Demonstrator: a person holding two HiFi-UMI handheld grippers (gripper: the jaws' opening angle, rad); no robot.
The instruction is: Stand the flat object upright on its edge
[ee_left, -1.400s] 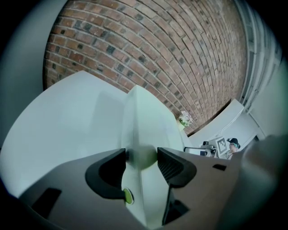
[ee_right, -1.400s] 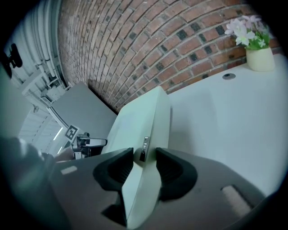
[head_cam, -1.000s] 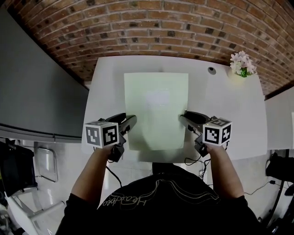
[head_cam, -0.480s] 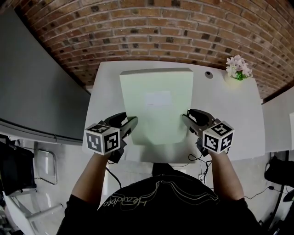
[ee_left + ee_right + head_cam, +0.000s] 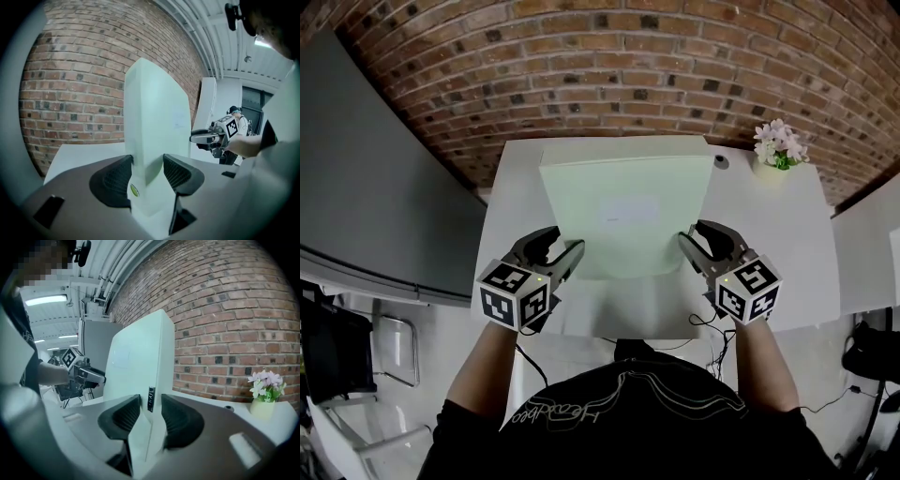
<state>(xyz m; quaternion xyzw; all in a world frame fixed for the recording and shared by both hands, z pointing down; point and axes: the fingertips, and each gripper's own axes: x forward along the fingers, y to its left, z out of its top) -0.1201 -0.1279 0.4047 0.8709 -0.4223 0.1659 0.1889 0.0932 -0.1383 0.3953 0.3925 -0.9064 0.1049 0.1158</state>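
The left tongs (image 5: 147, 161) are shut on the left side edge of a big, flat, pale green board (image 5: 154, 112), with one dark pad on each face. A small green dot sits on the board just by the left pad. The right tongs (image 5: 151, 404) pinch the other side edge the same way. Their jaws have just been closing, with the board's edge between them, next to a small black label on that edge. From the head view, the left tongs (image 5: 567, 251) and the right tongs (image 5: 689, 246) hold the board (image 5: 623, 216) near its low end, one on each side. The board leans up steeply, with its far end high in the air and its near end low over the white table (image 5: 787, 253). It cannot be seen whether the low end touches the table. A little pot of pink and white flowers (image 5: 778, 145) stands at the table's far right corner, well apart from the board. A brick wall (image 5: 609, 56) is behind the table.
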